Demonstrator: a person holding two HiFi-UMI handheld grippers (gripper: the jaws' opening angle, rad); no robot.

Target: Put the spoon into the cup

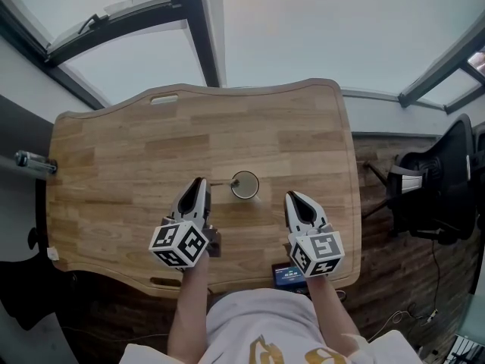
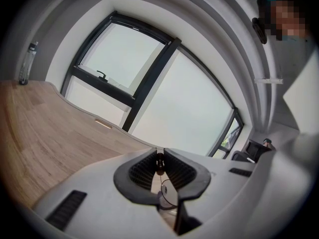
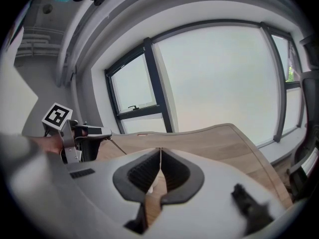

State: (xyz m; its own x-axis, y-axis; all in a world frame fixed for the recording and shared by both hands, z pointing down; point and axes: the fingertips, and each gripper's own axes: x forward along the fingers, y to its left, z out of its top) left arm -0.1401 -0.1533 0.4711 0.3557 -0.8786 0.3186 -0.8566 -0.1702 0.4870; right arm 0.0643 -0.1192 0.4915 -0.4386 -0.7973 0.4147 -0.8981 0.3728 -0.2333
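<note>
A pale round cup [image 1: 245, 184] stands upright near the middle of the wooden table [image 1: 114, 165]. The thin spoon [image 1: 221, 182] runs level from my left gripper [image 1: 201, 182] to the cup's left rim. That gripper is shut on the handle end, seen as a dark tip between the pads in the left gripper view [image 2: 159, 164], with the cup's rim [image 2: 169, 193] below. The spoon's bowl end is hidden at the cup. My right gripper [image 1: 291, 196] hovers just right of the cup, shut with nothing in it [image 3: 160, 151]. The right gripper view shows the left gripper [image 3: 82, 132] and the spoon [image 3: 117, 146].
A bottle [image 1: 34, 162] lies at the table's left edge. A small device with a blue screen [image 1: 289, 274] sits at the front edge by the person. A black office chair [image 1: 439, 188] stands off the right side. Large windows lie beyond the far edge.
</note>
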